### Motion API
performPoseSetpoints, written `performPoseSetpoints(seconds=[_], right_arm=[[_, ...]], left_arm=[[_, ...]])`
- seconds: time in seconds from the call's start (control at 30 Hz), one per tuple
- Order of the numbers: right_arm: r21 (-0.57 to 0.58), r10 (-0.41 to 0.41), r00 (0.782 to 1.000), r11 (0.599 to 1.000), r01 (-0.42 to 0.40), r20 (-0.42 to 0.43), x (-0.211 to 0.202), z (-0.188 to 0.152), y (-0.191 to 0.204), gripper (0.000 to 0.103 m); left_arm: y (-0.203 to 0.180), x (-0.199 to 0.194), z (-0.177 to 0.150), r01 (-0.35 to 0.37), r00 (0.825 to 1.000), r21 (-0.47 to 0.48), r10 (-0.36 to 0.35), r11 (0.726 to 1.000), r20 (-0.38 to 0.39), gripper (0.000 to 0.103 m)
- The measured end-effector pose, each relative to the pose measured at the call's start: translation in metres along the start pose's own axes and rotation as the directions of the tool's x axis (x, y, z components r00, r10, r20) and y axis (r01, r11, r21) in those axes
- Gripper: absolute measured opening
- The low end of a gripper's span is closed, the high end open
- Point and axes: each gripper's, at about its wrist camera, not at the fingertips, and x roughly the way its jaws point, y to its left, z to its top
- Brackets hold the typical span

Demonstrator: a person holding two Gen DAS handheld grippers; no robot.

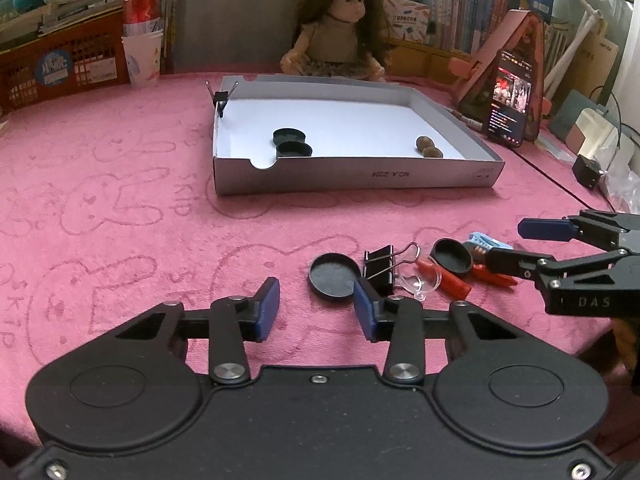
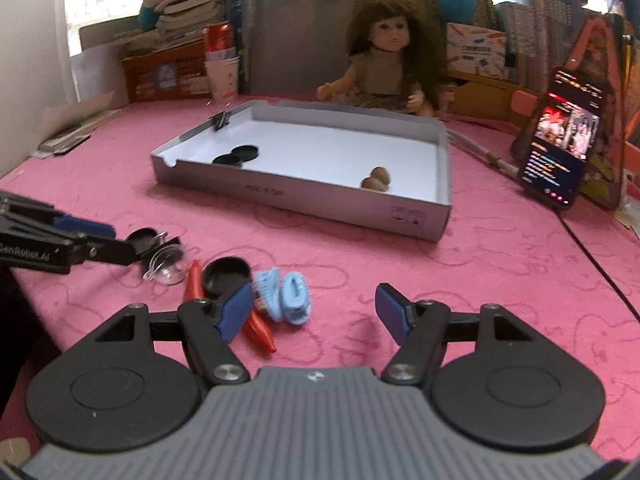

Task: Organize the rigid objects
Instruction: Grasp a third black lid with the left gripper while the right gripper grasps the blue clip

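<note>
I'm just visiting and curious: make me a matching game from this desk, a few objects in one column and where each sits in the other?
Objects:
1. binder clip
2. two brown nuts
3. light blue hair claw
4. doll

Places:
A. behind the box
B. on the pink cloth
C. clipped to the box's wall
D. on the box floor

Pairs: 1-C, 2-D, 3-B, 4-A

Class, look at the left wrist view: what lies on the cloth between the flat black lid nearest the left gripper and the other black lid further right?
A black binder clip and a clear plastic dome lie between the near black lid and the far black lid, as the left wrist view shows.
</note>
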Motion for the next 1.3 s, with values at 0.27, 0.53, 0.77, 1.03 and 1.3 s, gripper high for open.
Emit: performPoseSetpoints(seconds=[0.27,0.53,0.77,1.03,1.3], right_arm=[[0.008,-0.029,1.0,1.0,0.029,0.009,-0.001,0.002,-0.004,0.079],[0.026,-0.067,0.998,0.997,0.067,0.012,-0.006,0.0,-0.015,0.079],[-0.003,-0.059,0.998,0.998,0.059,0.004,0.001,-0.001,-0.007,0.079],[0.012,-0.05,0.999,0.999,0.05,-0.006,0.013,-0.002,-0.002,0.076],[-0.008,-0.078,0.997,0.997,0.078,0.017,0.014,-0.007,0.002,0.076]], left_arm=[[0.006,0.001,0.0,-0.03,1.0,-0.004,0.03,1.0,0.009,0.038],[0.006,0.002,0.001,-0.04,0.999,-0.002,0.04,0.999,0.014,0.038],[0.0,0.006,0.003,-0.041,0.999,0.019,0.041,0.999,0.02,0.038],[-0.006,0.012,0.003,-0.056,0.998,0.036,0.055,0.998,0.036,0.038],[-0.011,0.02,0.005,-0.08,0.996,0.059,0.076,0.995,0.055,0.04]])
